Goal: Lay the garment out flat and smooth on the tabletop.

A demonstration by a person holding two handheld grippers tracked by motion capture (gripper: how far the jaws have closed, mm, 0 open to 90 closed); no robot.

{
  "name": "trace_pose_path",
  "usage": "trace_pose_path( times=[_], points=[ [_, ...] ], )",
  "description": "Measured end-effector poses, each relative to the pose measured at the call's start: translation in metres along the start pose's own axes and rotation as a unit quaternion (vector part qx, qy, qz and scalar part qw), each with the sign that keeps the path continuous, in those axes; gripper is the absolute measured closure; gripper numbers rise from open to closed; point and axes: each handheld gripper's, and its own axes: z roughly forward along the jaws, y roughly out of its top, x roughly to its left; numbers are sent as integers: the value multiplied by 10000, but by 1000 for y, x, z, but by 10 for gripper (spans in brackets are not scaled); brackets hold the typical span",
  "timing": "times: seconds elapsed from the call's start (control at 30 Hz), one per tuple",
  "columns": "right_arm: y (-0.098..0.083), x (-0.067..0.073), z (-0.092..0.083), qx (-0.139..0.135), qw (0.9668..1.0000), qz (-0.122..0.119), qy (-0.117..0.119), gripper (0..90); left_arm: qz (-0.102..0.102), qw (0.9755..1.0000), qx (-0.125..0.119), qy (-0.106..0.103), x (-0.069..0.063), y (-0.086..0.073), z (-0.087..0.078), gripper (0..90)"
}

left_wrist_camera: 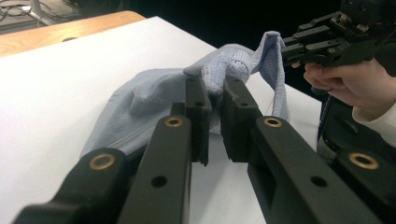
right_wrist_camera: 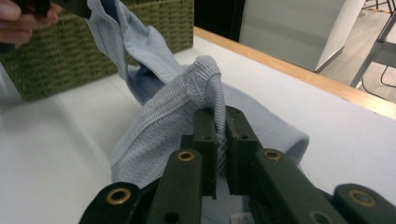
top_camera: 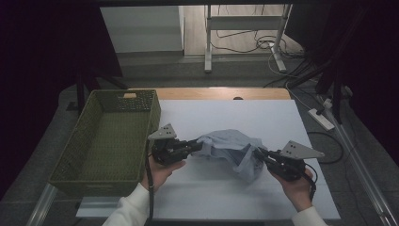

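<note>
A light blue knitted garment [top_camera: 229, 147] lies bunched in the middle of the white table top [top_camera: 226, 197]. My left gripper [top_camera: 200, 144] is shut on a fold at its left edge, and the garment [left_wrist_camera: 154, 98] rises between its pads [left_wrist_camera: 215, 84]. My right gripper [top_camera: 258, 152] is shut on the garment's right edge, with a fold of the cloth [right_wrist_camera: 163, 112] pinched between its pads [right_wrist_camera: 221, 116]. Both pinched edges are lifted a little off the table while the middle sags. In the left gripper view the right gripper [left_wrist_camera: 286, 46] shows at the upper right, clamped on the cloth.
A green woven basket [top_camera: 101, 175] stands at the table's left side, close to my left hand. Behind the white top runs a wooden table edge [top_camera: 221, 92]. Cables and a metal stand [top_camera: 244, 28] are on the floor beyond. A power strip [top_camera: 321, 119] lies at the right.
</note>
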Motion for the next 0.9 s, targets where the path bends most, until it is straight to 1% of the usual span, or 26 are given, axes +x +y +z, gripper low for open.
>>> trace_pose_path(
  times=[0.2, 0.43, 0.9],
  points=[
    [8, 1, -1, -159, 9999, 8, -2, 843, -47, 9999, -136, 20, 1, 5, -9, 815],
    [17, 2, -1, -339, 9994, 28, 20, 843, -29, 9997, -237, 16, 1, 10, -15, 816],
    [34, 1, -3, -562, 9984, 22, 2, 843, -50, 9990, -441, 8, 1, 18, -28, 816]
  ],
)
